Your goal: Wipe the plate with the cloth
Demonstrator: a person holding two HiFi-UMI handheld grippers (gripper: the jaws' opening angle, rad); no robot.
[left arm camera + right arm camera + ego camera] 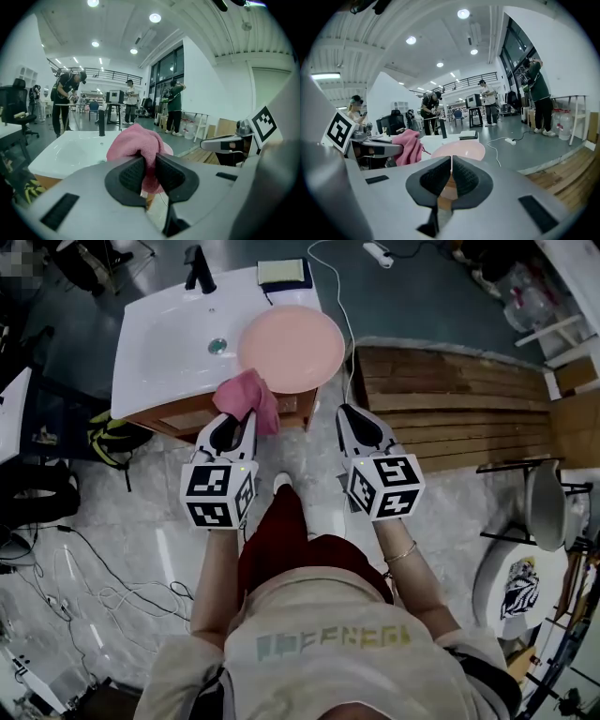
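Note:
A pink plate (291,348) rests on the right end of the white sink counter (155,352); it also shows beyond the right jaws as the plate (461,149). My left gripper (233,424) is shut on a pink cloth (247,397), held in front of the counter's edge just short of the plate's near rim. In the left gripper view the cloth (137,143) bunches up between the pads of my left gripper (149,171). My right gripper (351,418) hangs to the right of the counter, and my right gripper (451,176) is shut with nothing in it.
A black faucet (197,268) and a drain (217,346) belong to the sink. A flat pad (283,273) lies at the counter's back. Wooden decking (450,395) is on the right, a white cable (349,329) runs beside it. People stand far off.

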